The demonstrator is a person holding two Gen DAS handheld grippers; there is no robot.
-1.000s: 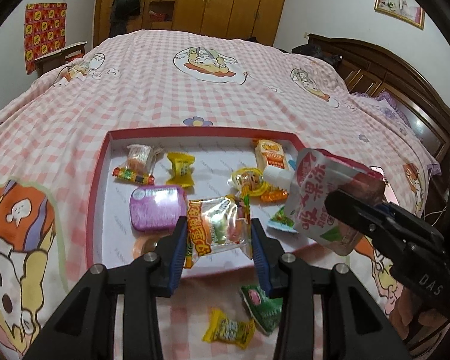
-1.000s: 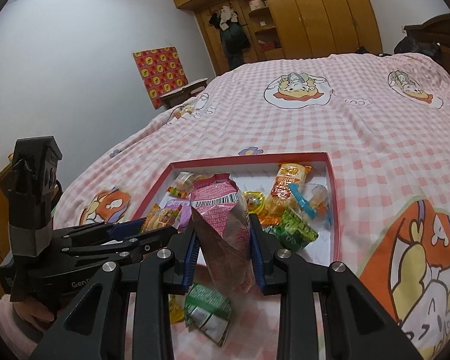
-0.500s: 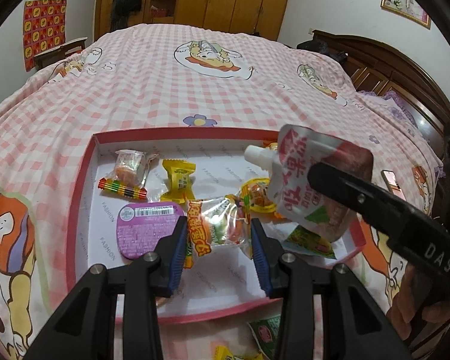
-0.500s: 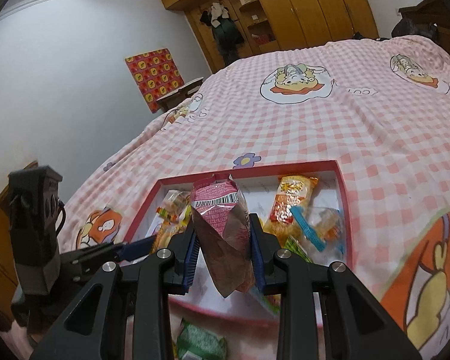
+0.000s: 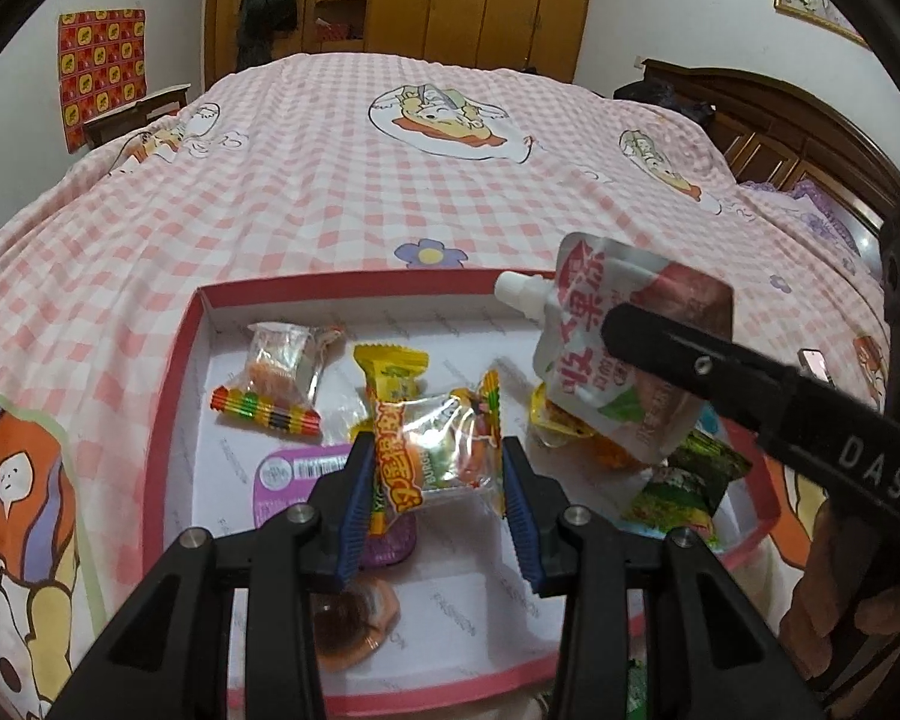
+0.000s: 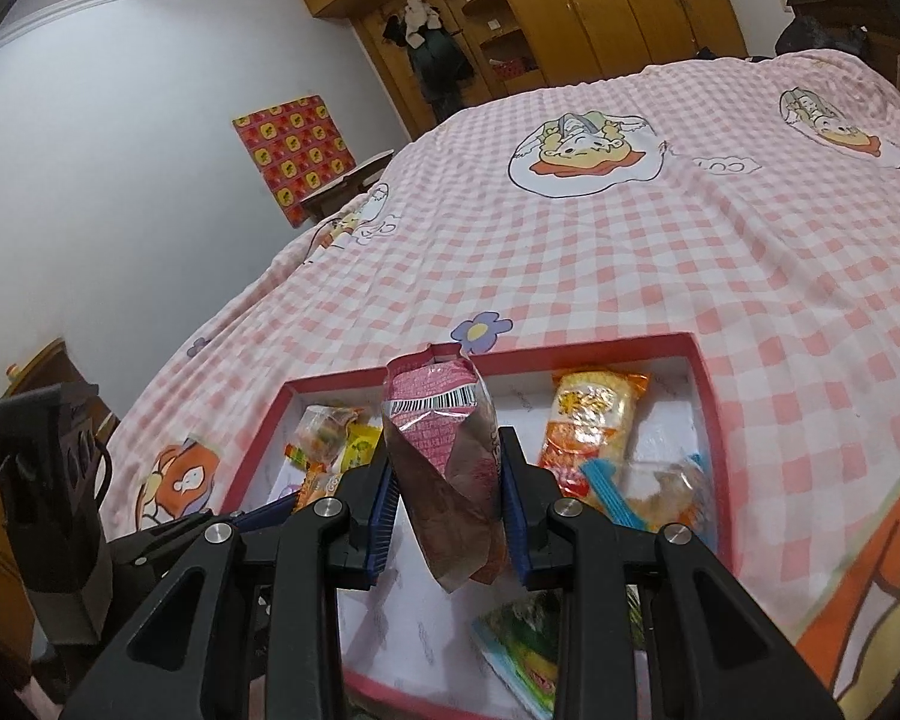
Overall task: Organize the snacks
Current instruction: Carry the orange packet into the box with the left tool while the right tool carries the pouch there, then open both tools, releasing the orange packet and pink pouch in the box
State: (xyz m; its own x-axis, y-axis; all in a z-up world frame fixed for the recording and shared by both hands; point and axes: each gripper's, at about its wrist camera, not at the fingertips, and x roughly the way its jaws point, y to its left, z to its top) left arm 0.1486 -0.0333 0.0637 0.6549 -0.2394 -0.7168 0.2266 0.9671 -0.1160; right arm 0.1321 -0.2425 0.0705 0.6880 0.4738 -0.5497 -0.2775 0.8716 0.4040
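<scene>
Both grippers carried forward over red-rimmed tray (image 5: 168, 396): left gripper (image 5: 432, 498) jaws clenching clear candy packet (image 5: 438, 450), right gripper (image 6: 447, 510) jaws clenching jelly pouch (image 6: 444, 450), probably for placement inside.

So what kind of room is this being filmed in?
Most likely a home bedroom. A bed with a pink checked cartoon cover fills the view, a dark wooden headboard stands at its end, and a wooden wardrobe lines the far wall.

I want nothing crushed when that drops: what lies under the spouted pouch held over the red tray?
Under the spouted pouch in the red tray, an orange-yellow packet and a green packet peek out. Anything else beneath stays covered.
</scene>
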